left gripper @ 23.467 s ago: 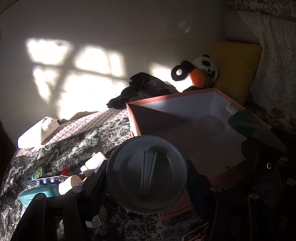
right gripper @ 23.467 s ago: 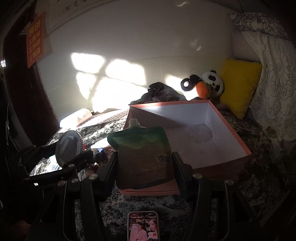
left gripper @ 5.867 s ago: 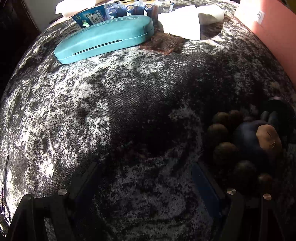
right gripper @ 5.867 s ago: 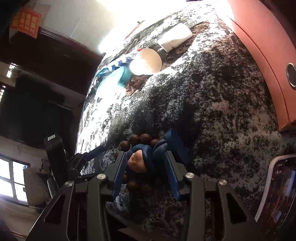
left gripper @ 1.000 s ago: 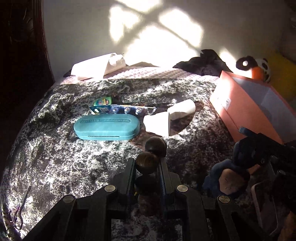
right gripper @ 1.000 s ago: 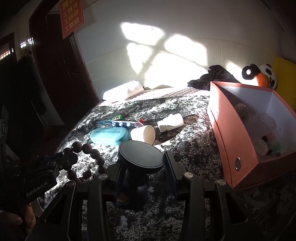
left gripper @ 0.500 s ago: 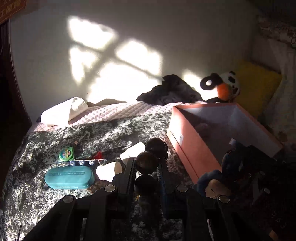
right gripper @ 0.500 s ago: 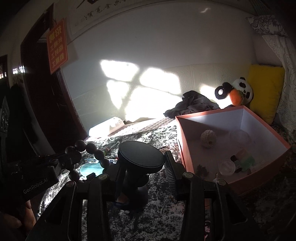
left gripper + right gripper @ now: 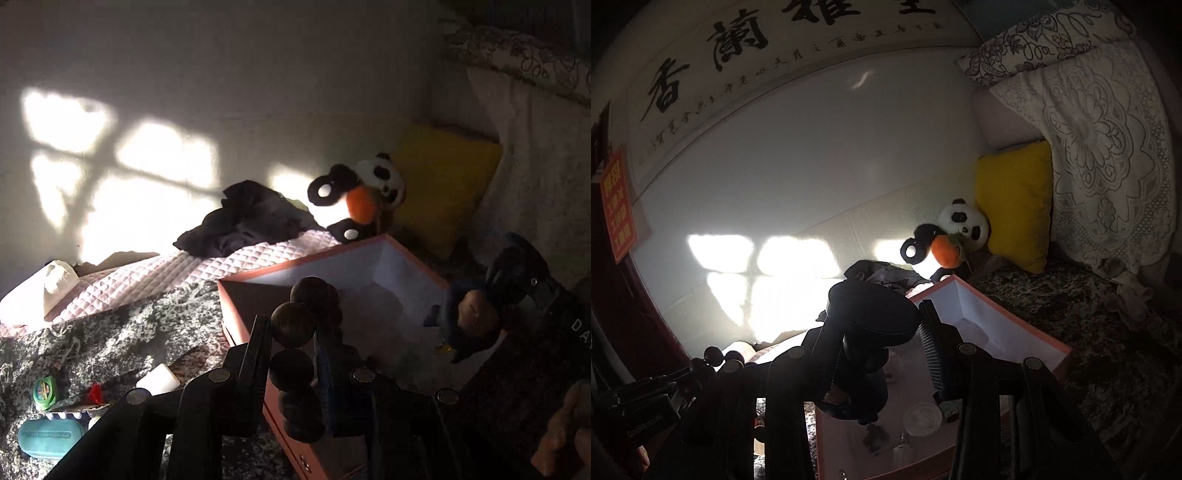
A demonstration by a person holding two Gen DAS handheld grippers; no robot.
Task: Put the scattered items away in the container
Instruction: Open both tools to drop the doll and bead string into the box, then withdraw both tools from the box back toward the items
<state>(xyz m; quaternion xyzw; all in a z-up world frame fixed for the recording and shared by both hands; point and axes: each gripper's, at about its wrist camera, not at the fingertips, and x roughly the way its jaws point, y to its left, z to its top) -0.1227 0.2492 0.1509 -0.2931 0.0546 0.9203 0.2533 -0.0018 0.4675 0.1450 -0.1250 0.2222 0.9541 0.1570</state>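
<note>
My left gripper (image 9: 291,347) is shut on a string of dark wooden beads (image 9: 293,325), held at the near left edge of the open pink box (image 9: 332,258). My right gripper (image 9: 879,354) is shut on a small dark blue figure with a round black base (image 9: 871,314), held over the box (image 9: 997,325); the figure also shows in the left wrist view (image 9: 472,317). Inside the box lie a round white lid (image 9: 922,415) and a few small items. The beads and left gripper show at the left of the right wrist view (image 9: 718,356).
On the speckled bedspread left of the box lie a teal case (image 9: 51,437), a battery pack (image 9: 79,410), a green round tin (image 9: 45,391) and a white bottle (image 9: 159,378). Behind the box are dark clothes (image 9: 251,221), a panda plush (image 9: 354,199) and a yellow pillow (image 9: 447,188).
Both grippers have moved right and toward the box with their loads. The blue figure now hangs over the box interior, and the beads are at its near left edge.
</note>
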